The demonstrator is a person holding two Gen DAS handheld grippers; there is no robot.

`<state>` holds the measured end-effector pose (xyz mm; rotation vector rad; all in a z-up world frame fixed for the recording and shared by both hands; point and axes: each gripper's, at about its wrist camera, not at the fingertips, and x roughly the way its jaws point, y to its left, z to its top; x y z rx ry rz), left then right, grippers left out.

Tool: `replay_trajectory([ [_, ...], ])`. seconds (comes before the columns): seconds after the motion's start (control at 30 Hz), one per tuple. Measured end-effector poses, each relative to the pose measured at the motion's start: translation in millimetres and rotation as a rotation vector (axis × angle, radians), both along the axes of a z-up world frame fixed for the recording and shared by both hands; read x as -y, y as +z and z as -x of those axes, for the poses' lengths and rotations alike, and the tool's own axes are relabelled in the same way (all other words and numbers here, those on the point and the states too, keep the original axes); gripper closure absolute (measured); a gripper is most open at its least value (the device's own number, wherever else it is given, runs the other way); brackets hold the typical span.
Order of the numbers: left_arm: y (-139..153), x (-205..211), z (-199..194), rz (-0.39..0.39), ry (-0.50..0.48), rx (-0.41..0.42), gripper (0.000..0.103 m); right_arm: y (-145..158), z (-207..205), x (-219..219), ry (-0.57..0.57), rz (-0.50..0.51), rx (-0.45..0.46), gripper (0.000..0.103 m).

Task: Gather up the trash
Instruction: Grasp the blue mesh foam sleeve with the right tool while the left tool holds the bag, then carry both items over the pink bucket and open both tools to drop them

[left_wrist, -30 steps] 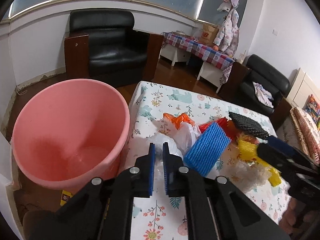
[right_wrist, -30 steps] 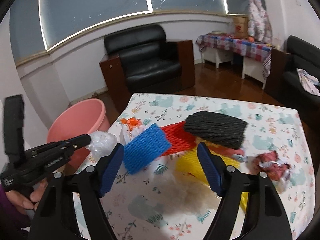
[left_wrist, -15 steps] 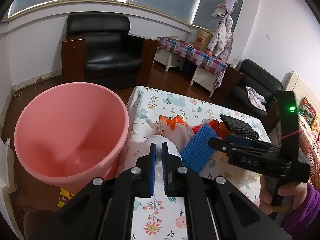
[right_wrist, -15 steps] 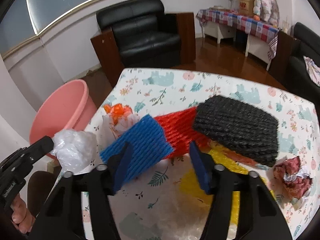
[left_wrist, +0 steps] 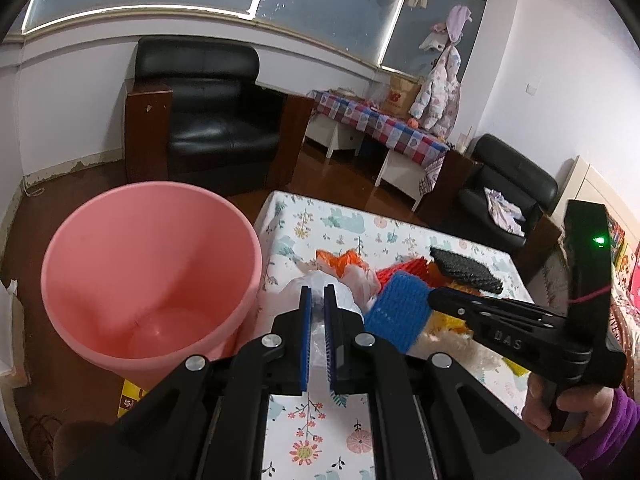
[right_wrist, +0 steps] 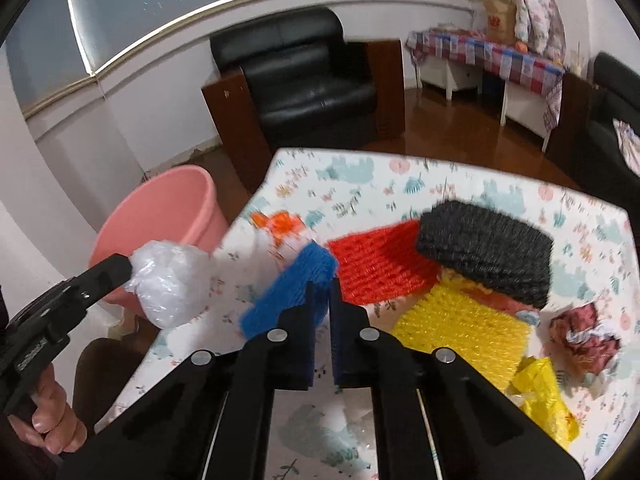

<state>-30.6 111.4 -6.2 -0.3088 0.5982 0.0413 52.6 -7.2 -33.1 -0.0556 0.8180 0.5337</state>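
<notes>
Two pickups are in hand at once. The left gripper [left_wrist: 314, 300] is clenched on a clear plastic wad [right_wrist: 168, 284], held off the table [left_wrist: 320, 432] just beside the pink bucket [left_wrist: 148, 280]. The right gripper [right_wrist: 321, 296] has just been closing and is now clenched on the near edge of the blue foam net [right_wrist: 288, 292], which rests on the table against the red net [right_wrist: 380, 260]

Next move, by judgement:
1. Carry the wad over the bucket rim and release
2. Lift the blue net clear of the remaining trash before swinging left
</notes>
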Motion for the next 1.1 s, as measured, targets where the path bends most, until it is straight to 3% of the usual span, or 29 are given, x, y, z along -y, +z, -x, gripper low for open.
replay_trajectory([
  [0.23,20.0,-21.8,20.0,-0.004,0.06,0.067,0.098,42.8,16.9,-9.7,0.035,-0.043,0.094,0.097],
  [0.47,28.1,-64.6,39.0,-0.003,0.177,0.086,0.098,71.6,20.2,-52.8,0.117,-0.076,0.169,0.097],
  [0.77,14.0,-107.9,51.4,-0.006,0.278,0.035,0.098,57.9,19.0,-124.6,0.224,-0.032,0.204,0.097],
  [1.1,-12.3,-119.1,44.0,-0.002,0.288,-0.033,0.097,30.9,18.2,-152.1,0.258,0.015,0.15,0.097],
])
